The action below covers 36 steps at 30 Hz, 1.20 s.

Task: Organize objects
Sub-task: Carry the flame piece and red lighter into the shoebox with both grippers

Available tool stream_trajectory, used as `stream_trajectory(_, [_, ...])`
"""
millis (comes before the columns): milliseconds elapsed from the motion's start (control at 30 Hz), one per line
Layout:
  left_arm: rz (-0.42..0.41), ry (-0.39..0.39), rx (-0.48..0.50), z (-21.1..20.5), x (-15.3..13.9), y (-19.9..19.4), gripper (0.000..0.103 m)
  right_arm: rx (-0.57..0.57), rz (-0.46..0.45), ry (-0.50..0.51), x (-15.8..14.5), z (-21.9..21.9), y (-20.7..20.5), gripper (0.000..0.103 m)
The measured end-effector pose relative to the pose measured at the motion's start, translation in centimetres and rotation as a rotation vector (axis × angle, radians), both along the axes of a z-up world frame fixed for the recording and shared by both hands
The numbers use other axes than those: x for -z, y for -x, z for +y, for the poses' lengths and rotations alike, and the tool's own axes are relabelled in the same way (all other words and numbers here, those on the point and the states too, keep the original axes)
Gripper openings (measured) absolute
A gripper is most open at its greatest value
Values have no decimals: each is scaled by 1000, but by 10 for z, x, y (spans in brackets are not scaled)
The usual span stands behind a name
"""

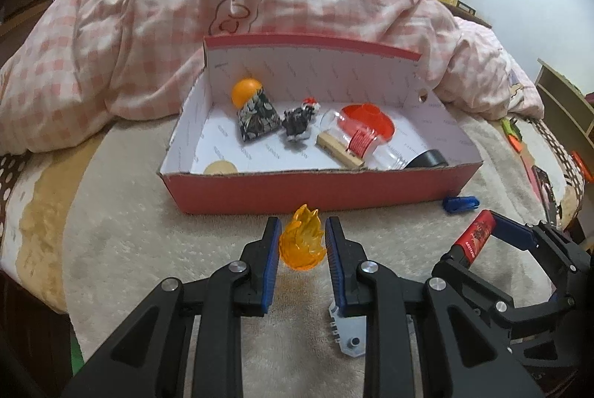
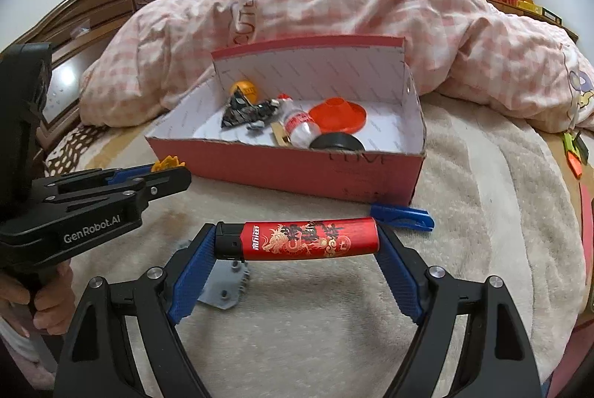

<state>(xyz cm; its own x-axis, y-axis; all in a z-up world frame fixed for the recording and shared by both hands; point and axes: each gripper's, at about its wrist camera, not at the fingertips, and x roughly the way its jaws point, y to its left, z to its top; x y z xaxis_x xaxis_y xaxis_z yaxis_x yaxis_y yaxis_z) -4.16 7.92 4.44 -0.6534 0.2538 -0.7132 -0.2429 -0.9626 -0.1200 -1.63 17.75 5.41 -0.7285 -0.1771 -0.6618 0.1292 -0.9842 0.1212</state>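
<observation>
A red cardboard box point(image 1: 315, 192) point(image 2: 297, 171) stands on the beige blanket and holds several small items. My left gripper point(image 1: 302, 242) has its blue pads on both sides of an orange translucent flame toy point(image 1: 301, 240), pads touching or nearly touching it, just before the box's front wall. The toy's tip shows in the right wrist view point(image 2: 169, 163). My right gripper point(image 2: 297, 240) is shut on a red lighter point(image 2: 304, 239) with a gold dragon, held crosswise by its ends above the blanket. The lighter also shows in the left wrist view point(image 1: 477, 232).
A blue clip point(image 1: 460, 203) point(image 2: 402, 215) lies on the blanket by the box's near right corner. A grey toothed plastic piece point(image 1: 347, 336) point(image 2: 226, 286) lies under the grippers. A pink checked quilt point(image 1: 260, 8) is heaped behind the box. Small orange and green items lie at the bed's right edge point(image 2: 573, 153).
</observation>
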Motion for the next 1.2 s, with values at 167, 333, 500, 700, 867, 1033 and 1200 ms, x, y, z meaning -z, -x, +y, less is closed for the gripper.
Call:
stream_trajectory(167, [30,-36,30,-2,-10,-3,23,6,13,3,-11,-4,-3,85])
stream_trajectory(333, [36,-61,55,-7,-15,-4,23,18,12,30,-18,-5,-1,85])
stream_trajectory(500, [45,-91,58,-13,-20,1,23,9,3,-9,-22,-11,5,85])
stream_trajectory(700, [49,-89,55,-15,-23,8,23,-1,16,6,-27,-11,9,85])
stream_trajectory(867, [56,-87,42,-15,-26,9,23,-44,42,3,-33,-14,10,85])
stream_trajectory(1033, [70,-72,33,-10,-30,11,23,-68,71,10,-36,-13,10,85])
stream_trajectory(1200, [72,-69,18,-9,-35,16,23,-83,90,27,-37,-10,12,85])
